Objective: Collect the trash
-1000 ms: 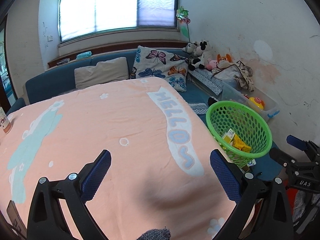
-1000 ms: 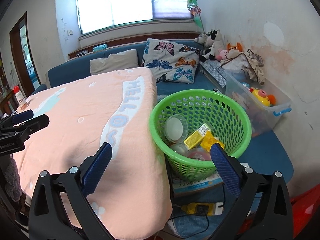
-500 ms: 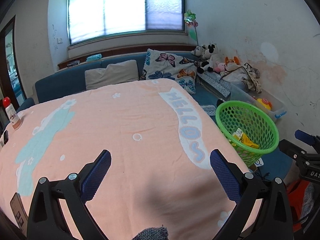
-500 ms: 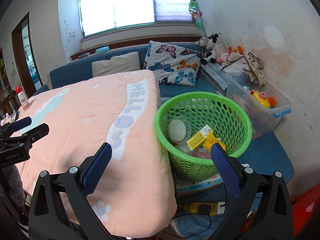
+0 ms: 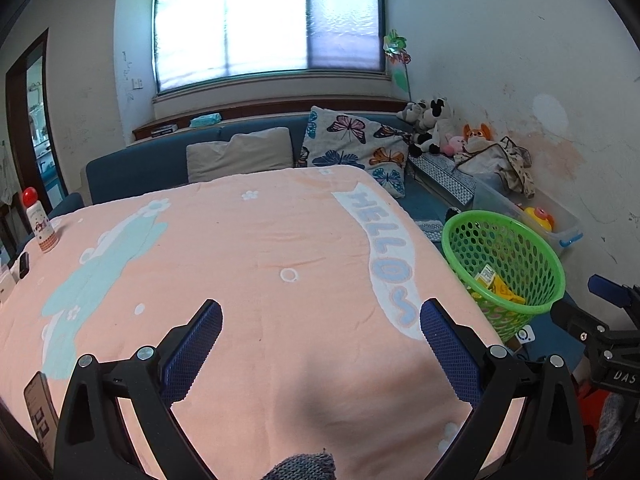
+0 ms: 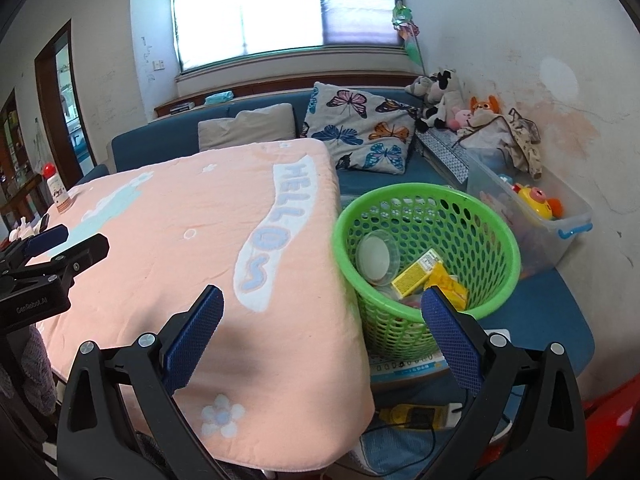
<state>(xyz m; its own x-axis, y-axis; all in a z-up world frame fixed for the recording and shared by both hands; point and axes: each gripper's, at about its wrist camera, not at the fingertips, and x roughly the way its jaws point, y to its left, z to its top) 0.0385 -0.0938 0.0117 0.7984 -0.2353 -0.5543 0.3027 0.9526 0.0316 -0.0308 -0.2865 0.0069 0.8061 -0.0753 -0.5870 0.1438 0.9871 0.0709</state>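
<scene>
Covering the table, a peach blanket (image 5: 248, 264) lies bare beneath the spread, empty left gripper (image 5: 320, 344). Beside its edge, the green basket (image 6: 496, 236) holds a yellow carton (image 6: 418, 272); the right gripper (image 6: 322, 334) hovers spread wide.

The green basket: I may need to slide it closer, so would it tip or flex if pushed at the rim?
The green basket looks like thin perforated plastic, so its rim would probably flex. It holds only a few cartons and a cup, so it is likely light and might tip rather than slide.
</scene>
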